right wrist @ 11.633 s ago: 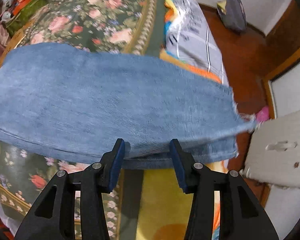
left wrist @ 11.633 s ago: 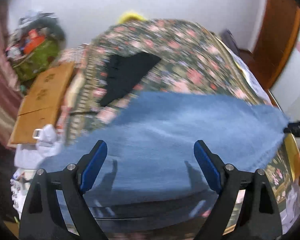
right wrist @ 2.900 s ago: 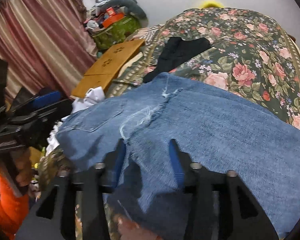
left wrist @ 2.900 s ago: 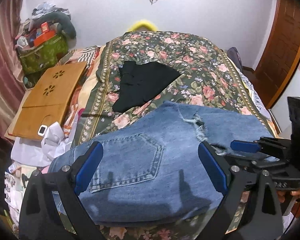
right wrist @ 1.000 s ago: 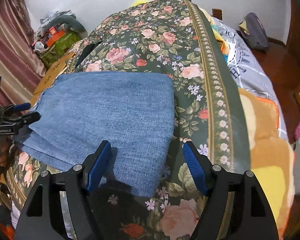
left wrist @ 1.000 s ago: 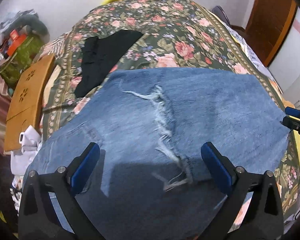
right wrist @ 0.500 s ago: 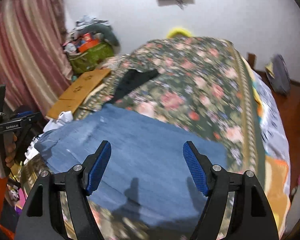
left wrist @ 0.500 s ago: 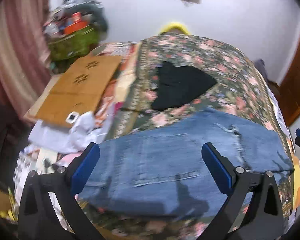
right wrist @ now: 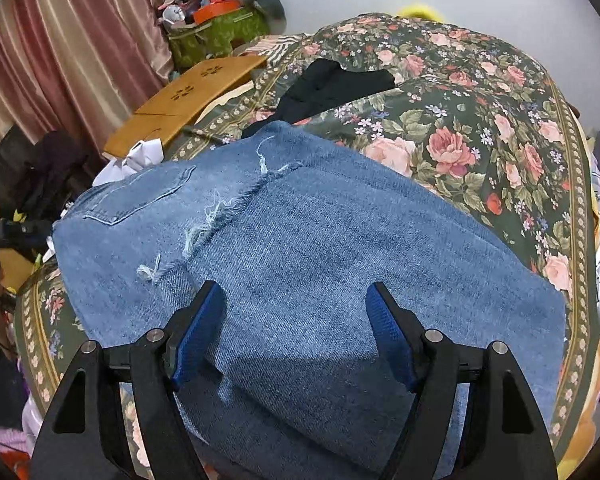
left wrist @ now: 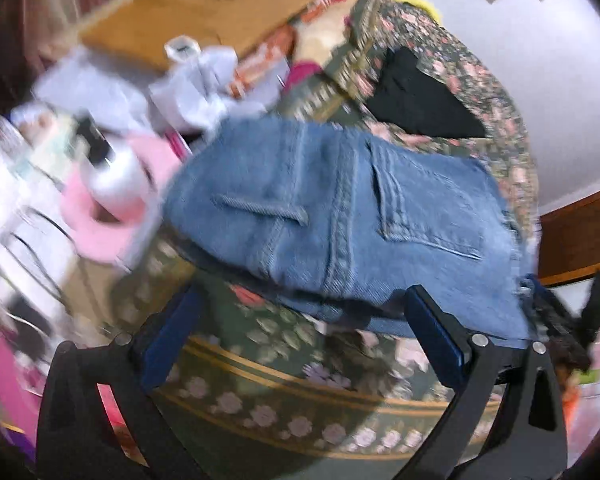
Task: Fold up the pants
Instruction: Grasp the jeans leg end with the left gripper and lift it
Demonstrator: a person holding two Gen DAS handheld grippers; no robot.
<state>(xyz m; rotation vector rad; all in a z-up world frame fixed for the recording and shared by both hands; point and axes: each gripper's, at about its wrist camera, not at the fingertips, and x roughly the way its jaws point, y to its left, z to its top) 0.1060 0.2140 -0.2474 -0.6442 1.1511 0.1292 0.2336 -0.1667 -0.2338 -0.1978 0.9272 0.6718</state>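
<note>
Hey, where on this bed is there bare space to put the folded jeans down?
The widest bare patch is the floral bedspread beyond the jeans, right of the black garment. A narrower strip of bedspread runs along the near edge below the jeans. The left side is crowded: wooden lap desk, white crumpled items and clutter beside the bed.
</note>
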